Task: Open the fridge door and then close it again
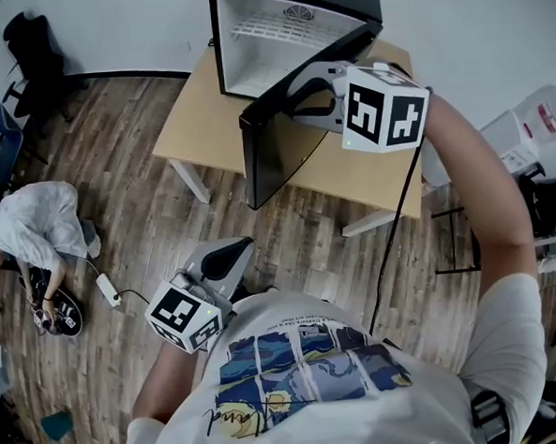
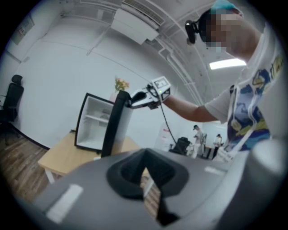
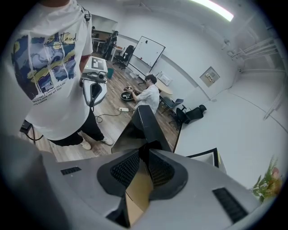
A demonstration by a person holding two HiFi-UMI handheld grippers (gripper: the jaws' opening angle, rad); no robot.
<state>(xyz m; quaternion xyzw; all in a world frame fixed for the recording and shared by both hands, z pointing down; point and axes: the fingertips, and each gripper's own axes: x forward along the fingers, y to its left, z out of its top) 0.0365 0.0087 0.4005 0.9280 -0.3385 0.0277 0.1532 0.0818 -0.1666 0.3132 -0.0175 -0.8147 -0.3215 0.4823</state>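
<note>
A small black fridge (image 1: 285, 38) with a white inside stands on a wooden table (image 1: 206, 117). Its black door (image 1: 273, 142) is swung wide open toward me. My right gripper (image 1: 299, 98) reaches out to the door's top edge; in the right gripper view its jaws (image 3: 145, 147) are shut, with the tips against the door's upper end (image 3: 150, 126). The left gripper view shows that same contact at the top of the door (image 2: 114, 126). My left gripper (image 1: 226, 257) hangs low by my waist, shut (image 2: 145, 155), holding nothing.
A person (image 1: 34, 231) crouches on the wood floor at the left beside a power strip (image 1: 106, 290) and cable. A black office chair (image 1: 33, 48) stands at the back left, and white equipment (image 1: 544, 125) at the right. The right gripper's cable hangs in front of the table.
</note>
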